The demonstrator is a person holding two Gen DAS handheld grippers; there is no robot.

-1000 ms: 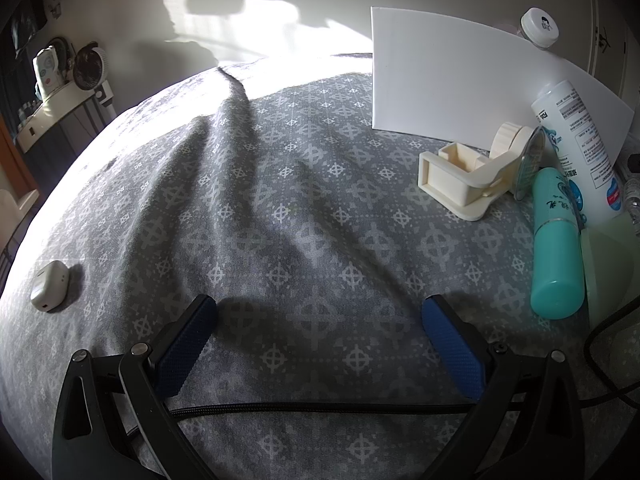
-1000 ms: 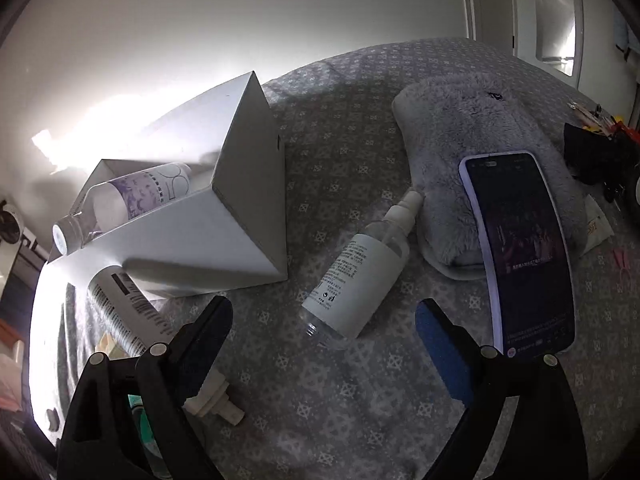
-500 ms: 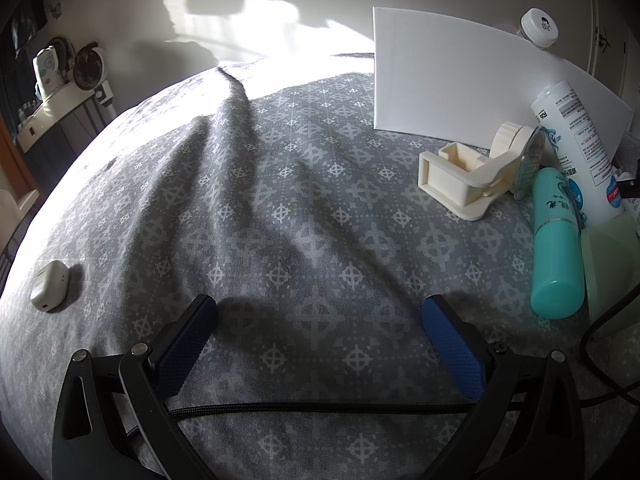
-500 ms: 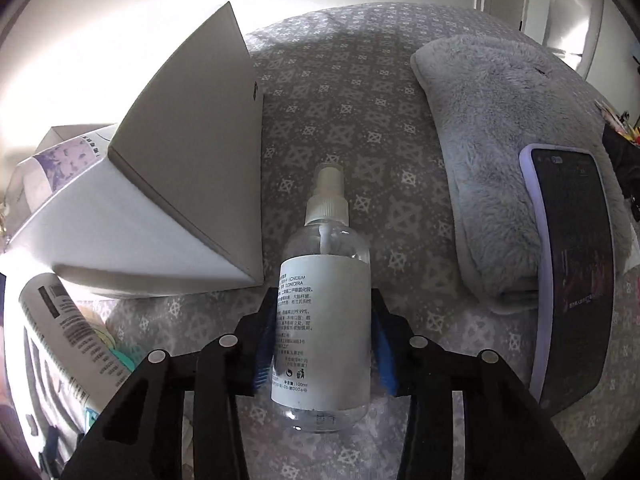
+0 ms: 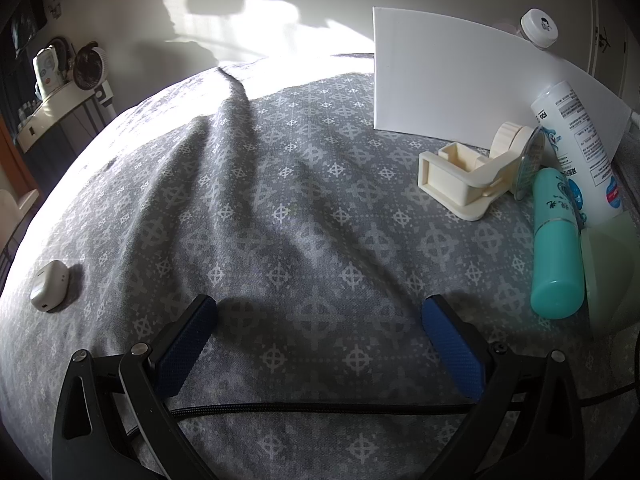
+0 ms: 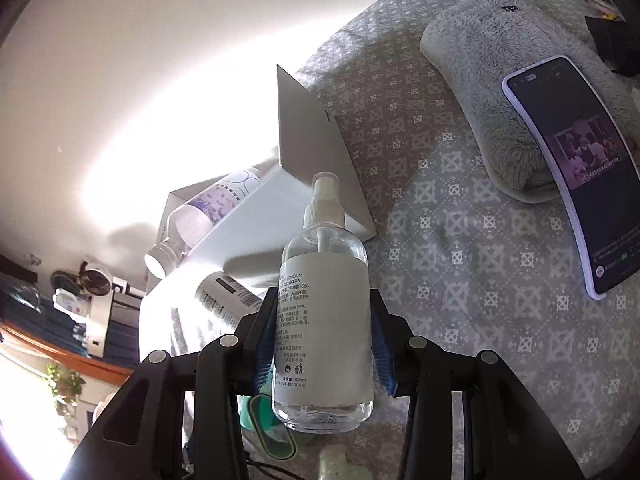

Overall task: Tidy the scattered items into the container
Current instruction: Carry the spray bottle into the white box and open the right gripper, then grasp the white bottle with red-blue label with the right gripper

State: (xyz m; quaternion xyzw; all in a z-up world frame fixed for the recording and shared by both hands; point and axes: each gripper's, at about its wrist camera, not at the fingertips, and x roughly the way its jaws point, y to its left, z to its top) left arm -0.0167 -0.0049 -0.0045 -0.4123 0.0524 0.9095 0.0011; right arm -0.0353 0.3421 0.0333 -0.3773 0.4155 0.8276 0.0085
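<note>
My right gripper point(image 6: 323, 308) is shut on a clear spray bottle point(image 6: 323, 320) with a white label and holds it lifted above the bed, nozzle toward the white box point(image 6: 240, 240). A purple-labelled bottle point(image 6: 208, 212) lies in the box. My left gripper point(image 5: 320, 320) is open and empty, low over the grey patterned bedspread. In the left wrist view the box's white side point(image 5: 460, 88) stands at the right, with a cream tape dispenser point(image 5: 472, 176), a teal bottle point(image 5: 556, 240) and a white tube point(image 5: 580, 152) beside it.
A small white case point(image 5: 50, 285) lies at the left on the bedspread. A phone point(image 6: 576, 172) rests on a grey fluffy cushion point(image 6: 500, 80) to the right. Another white tube point(image 6: 228, 292) leans by the box. A black cable point(image 5: 320, 405) runs under the left gripper.
My right gripper closed on the spray bottle, then lifted it off the bed and tilted up toward the box. The left gripper has not moved.
</note>
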